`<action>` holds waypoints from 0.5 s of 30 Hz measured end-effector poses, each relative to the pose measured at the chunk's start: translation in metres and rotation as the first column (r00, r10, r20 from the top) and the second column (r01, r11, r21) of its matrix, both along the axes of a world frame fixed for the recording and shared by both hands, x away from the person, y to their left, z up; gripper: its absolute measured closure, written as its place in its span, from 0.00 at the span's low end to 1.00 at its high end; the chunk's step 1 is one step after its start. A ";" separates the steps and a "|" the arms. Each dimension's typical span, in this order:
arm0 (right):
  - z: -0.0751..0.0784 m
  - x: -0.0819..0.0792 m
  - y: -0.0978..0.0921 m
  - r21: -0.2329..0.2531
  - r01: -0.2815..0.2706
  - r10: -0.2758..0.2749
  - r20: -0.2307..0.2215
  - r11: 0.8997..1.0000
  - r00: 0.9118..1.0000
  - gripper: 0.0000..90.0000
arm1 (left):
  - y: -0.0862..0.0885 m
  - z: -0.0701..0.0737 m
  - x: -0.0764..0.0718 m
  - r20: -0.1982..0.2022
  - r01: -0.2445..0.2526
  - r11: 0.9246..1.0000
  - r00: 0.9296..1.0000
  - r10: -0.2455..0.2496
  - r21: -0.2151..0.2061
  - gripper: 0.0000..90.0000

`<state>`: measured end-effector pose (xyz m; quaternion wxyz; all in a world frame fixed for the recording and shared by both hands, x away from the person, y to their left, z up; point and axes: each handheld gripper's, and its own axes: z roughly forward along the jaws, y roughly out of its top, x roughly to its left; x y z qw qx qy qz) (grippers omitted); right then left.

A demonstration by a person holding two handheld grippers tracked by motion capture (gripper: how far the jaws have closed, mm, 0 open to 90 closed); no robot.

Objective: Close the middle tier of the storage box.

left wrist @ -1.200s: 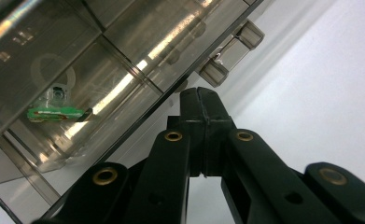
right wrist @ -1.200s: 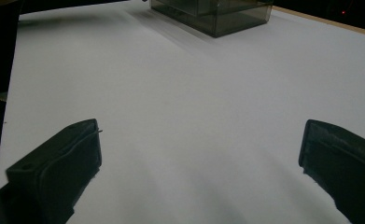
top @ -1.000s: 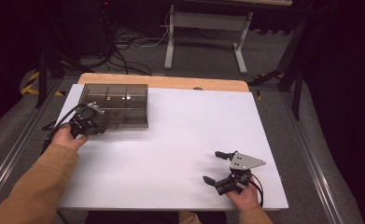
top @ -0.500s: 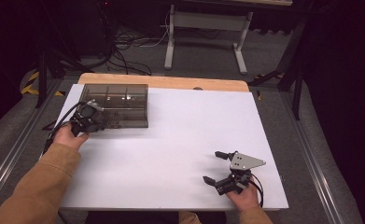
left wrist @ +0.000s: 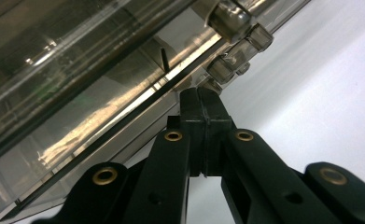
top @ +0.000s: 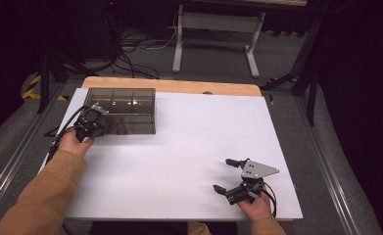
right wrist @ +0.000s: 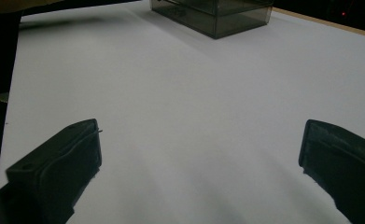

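— High view first: smoky clear compartment box (top: pixel 120 110) sits near the far left corner of the desk (top: pixel 189 142), on the white sheet. Left gripper (top: pixel 92 122) is at the box's near left corner, hand (top: pixel 73 143) behind it. What's inside?

— Hard to say. Dividers show through the lid, a few glints, but the tinted plastic hides whatever the compartments hold. I cannot tell if anything is in them.

— Left gripper view?

— Close up, so the box (left wrist: pixel 101 70) is cut off at every edge. Left gripper (left wrist: pixel 202 105) has its black jaws pressed flat together, tips right at a small clear tab or latch (left wrist: pixel 227 70) on the box's edge. Whether they pinch part of that tab, I cannot make out; the tips cover the contact.

— And the other side?

— Right gripper (top: pixel 232 176) rests near the near right corner of the desk, well apart from the box, grey plate on top. Right gripper view: right gripper (right wrist: pixel 201 158) jaws spread wide, bare white sheet between them, nothing held. Box (right wrist: pixel 215 14) far off at the top, its upper part cropped. Dark sleeve at the left edge, blurred.
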<state>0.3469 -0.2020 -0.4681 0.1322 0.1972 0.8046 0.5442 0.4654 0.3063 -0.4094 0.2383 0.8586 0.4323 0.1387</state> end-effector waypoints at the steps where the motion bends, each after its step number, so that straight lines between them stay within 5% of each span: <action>1: 0.000 0.000 0.000 0.000 0.000 0.000 0.000 1.000 1.000 0.00 | 0.000 0.000 0.001 0.005 -0.006 1.000 1.000 0.006 -0.002 1.00; 15: 0.000 0.000 0.000 0.001 -0.001 0.001 0.000 1.000 1.000 0.00 | -0.003 0.000 0.000 0.002 -0.026 1.000 1.000 0.026 0.009 1.00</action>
